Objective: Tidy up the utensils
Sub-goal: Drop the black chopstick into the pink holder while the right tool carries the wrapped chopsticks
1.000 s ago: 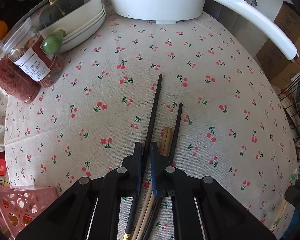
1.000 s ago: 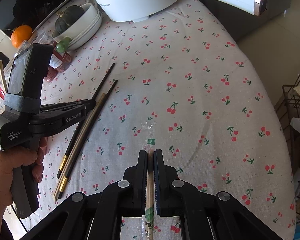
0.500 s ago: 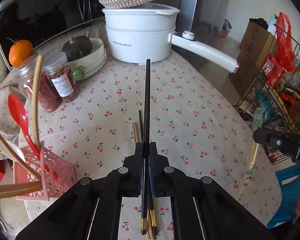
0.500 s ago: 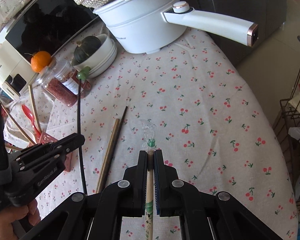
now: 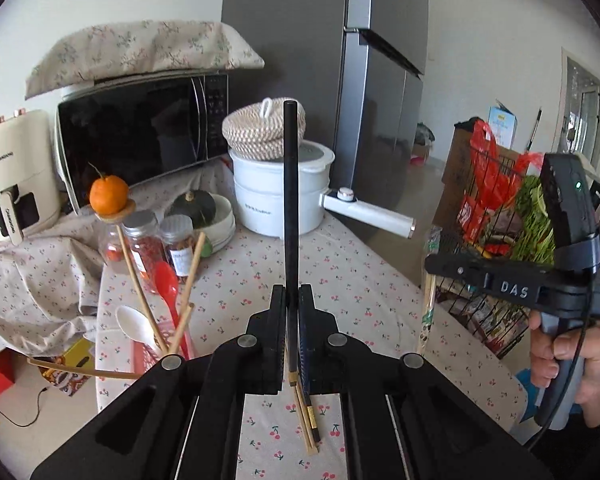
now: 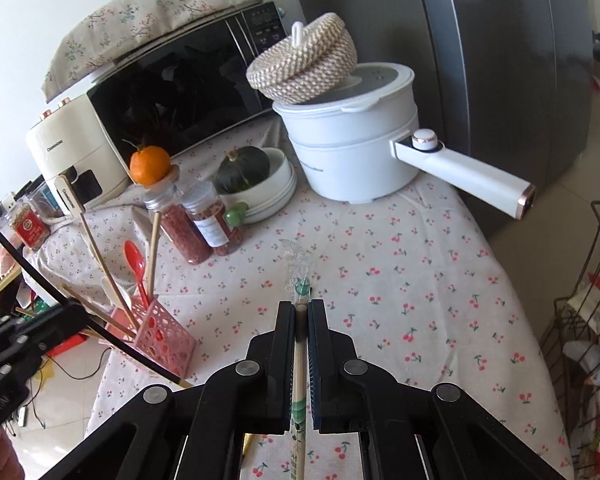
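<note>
My left gripper (image 5: pixel 292 300) is shut on a black chopstick (image 5: pixel 290 200) and holds it upright, high above the table. It also shows in the right wrist view (image 6: pixel 40 284) as a dark slanted rod. My right gripper (image 6: pixel 300 312) is shut on a plastic-wrapped pair of wooden chopsticks (image 6: pixel 298 276), lifted off the cloth. A pink utensil basket (image 6: pixel 160 340) at the table's left edge holds a red spoon (image 6: pixel 134 260), a white spoon and wooden chopsticks. Two chopsticks (image 5: pixel 306 420), one wooden and one black, lie on the cloth below my left gripper.
A white electric pot (image 6: pixel 356 140) with a long handle stands at the back, a woven mat on its lid. Spice jars (image 6: pixel 196 224), an orange (image 6: pixel 150 164), a bowl with a squash (image 6: pixel 244 172), a microwave (image 5: pixel 140 136). A wire rack (image 5: pixel 500 240) stands right of the table.
Both grippers rose and tilted up from the cloth. The left one lifted the black chopstick clear of the table. The right one carried the wrapped chopsticks upward.
</note>
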